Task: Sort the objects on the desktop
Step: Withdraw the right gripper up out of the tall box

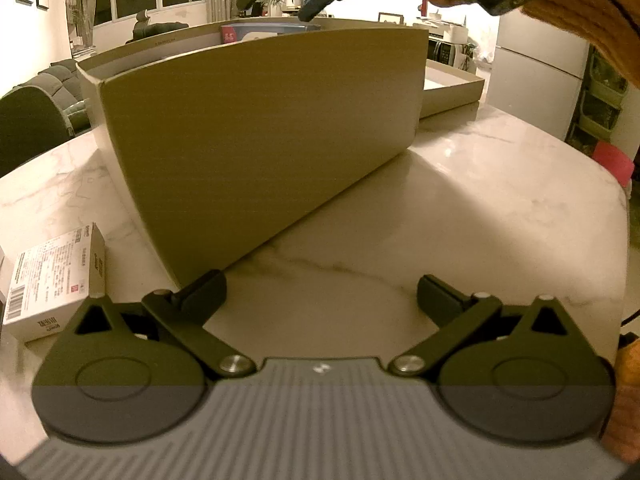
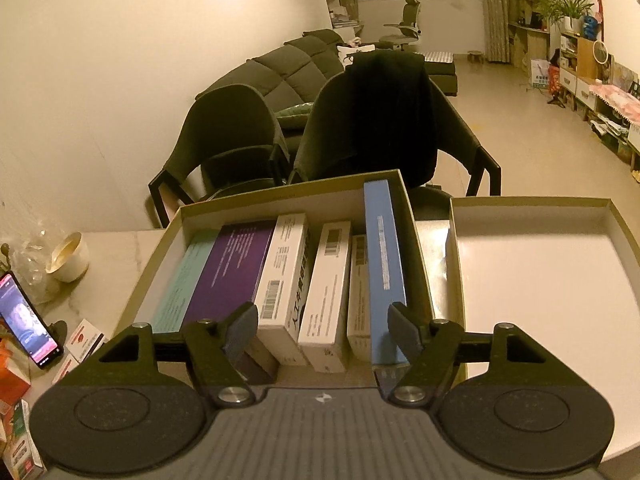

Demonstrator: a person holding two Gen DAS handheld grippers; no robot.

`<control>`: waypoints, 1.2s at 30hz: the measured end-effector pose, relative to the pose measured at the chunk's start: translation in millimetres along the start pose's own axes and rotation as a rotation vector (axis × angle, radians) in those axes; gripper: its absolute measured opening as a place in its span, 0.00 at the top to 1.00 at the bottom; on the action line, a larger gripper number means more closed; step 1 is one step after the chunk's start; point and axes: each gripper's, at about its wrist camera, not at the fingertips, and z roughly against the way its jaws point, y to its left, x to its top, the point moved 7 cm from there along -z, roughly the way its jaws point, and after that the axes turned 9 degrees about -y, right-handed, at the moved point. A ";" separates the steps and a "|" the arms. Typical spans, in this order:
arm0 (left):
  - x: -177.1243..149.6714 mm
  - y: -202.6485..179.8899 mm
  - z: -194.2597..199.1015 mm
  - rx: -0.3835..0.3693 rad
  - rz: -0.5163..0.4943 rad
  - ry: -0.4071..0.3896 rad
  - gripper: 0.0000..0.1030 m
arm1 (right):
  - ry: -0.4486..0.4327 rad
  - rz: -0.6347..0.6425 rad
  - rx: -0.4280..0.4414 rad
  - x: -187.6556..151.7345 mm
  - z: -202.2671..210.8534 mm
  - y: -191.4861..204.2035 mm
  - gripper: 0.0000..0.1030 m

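Observation:
A tan cardboard box point(image 1: 260, 132) stands on the marble table, close in front of my left gripper point(image 1: 320, 296), which is open and empty just above the tabletop. A white medicine carton point(image 1: 56, 280) lies left of it. In the right wrist view the same box point(image 2: 160, 248) holds several cartons standing side by side: a teal one point(image 2: 180, 280), a purple one point(image 2: 232, 264), white ones point(image 2: 286, 272) and a blue one point(image 2: 384, 256). My right gripper point(image 2: 322, 328) is open and empty above the box's near end. The right gripper also shows above the box in the left wrist view point(image 1: 276, 0).
The box's lid point(image 2: 540, 272) lies open side up to the right of the box. A phone point(image 2: 28, 320), a white cup point(image 2: 70, 256) and small cartons point(image 2: 84, 338) sit at the left. Two dark chairs point(image 2: 380, 120) stand beyond the table.

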 end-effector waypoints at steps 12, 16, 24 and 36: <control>0.7 -5.1 -1.1 0.010 0.003 0.001 0.00 | -0.037 -0.010 0.032 -10.8 23.9 1.4 0.19; 0.7 -5.9 -1.4 0.018 0.009 0.001 0.00 | -0.037 -0.010 0.052 -15.1 31.4 3.9 0.18; -2.0 -7.1 6.9 0.022 0.012 -0.011 0.00 | -0.030 -0.001 0.099 -27.1 42.4 11.4 0.15; -6.8 25.6 42.8 0.273 0.231 -0.032 0.00 | -0.050 0.061 0.149 -48.3 53.1 25.8 0.04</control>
